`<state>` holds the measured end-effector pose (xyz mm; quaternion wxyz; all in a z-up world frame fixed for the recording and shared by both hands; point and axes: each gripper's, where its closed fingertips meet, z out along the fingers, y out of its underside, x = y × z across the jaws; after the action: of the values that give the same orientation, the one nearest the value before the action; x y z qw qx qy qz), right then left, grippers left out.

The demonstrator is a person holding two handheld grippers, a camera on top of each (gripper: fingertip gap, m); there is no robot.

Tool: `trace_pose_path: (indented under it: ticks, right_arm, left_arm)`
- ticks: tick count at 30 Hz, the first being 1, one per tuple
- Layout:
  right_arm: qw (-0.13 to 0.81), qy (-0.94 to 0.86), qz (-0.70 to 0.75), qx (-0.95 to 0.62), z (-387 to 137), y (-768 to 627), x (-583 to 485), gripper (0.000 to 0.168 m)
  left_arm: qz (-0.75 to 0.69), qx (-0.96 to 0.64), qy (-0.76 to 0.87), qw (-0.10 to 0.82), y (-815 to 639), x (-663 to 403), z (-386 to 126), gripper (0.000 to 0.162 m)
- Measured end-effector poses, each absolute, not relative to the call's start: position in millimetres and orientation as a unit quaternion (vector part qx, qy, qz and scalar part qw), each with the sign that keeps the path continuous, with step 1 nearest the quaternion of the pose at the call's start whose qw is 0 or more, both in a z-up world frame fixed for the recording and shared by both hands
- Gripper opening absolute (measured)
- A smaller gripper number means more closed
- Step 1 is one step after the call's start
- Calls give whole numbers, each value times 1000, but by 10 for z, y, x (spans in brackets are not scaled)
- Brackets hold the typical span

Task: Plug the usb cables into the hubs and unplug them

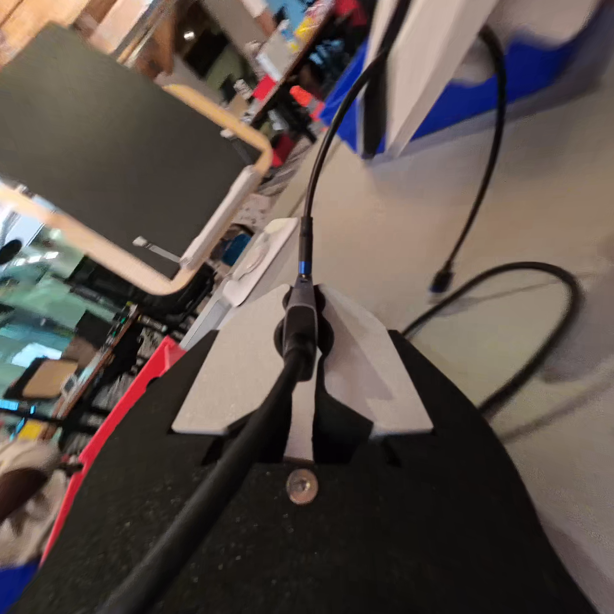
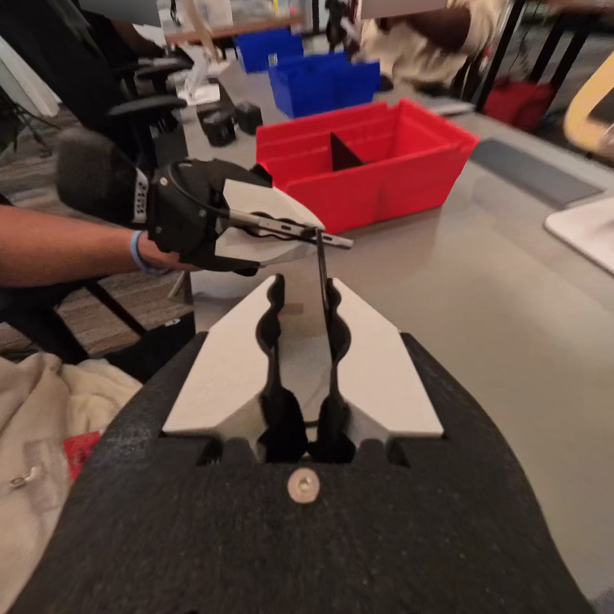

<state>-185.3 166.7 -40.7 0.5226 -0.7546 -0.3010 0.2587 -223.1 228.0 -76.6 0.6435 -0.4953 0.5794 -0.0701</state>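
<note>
Your left tool (image 1: 300, 295) is clamped on a slim grey adapter (image 1: 299, 319), held level above the grey tabletop (image 1: 432, 232); a thin black cable (image 1: 332, 133) is plugged into its tip. Your right tool (image 2: 304, 289) stands narrowly parted, that cable (image 2: 321, 265) lying against its right finger (image 2: 365, 365). Red bin (image 2: 365, 192) sits beyond.

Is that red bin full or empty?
Nearly empty: the red bin on the table shows bare inner walls and only a dark divider inside.
</note>
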Motion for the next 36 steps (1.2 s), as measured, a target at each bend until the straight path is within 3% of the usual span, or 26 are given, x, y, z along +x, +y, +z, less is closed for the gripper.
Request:
trace_pose_path:
  ticks: [2,3,6,11,16,22,25,30,36]
  right_arm:
    - [579,-305,252,-713,-177,1639,-1784,10]
    - [581,-310,257,-707,-180,1623,-1786,11]
    - [518,-359,289,-720,-552,1535,-2013,20]
    - [491,-399,182,-753,-1292,1776,-2087,20]
    - [506,-387,85,-766,-1477,2167,-1821,18]
    - [427,-472,28,-770,-1886,2302,-2031,16]
    - [423,-484,12,-766,-1926,2361,-2053,3]
    - [394,-495,44,-773,-1863,2163,-2030,2]
    - [366,-484,179,-774,-1170,1582,-1817,2]
  left_arm:
    - [-70,-518,538,661,2455,-2406,-672,10]
    - [-74,-526,528,663,2499,-2452,-655,10]
    - [-100,-538,519,657,2534,-2464,-690,9]
    - [-48,-560,502,657,2700,-2564,-767,10]
    - [-61,-568,468,674,2799,-2727,-646,10]
    - [-76,-579,467,663,2824,-2721,-725,9]
    - [-82,-581,464,663,2816,-2731,-716,9]
    - [-78,-558,495,661,2747,-2666,-779,10]
    - [-58,-477,562,674,2526,-2478,-824,9]
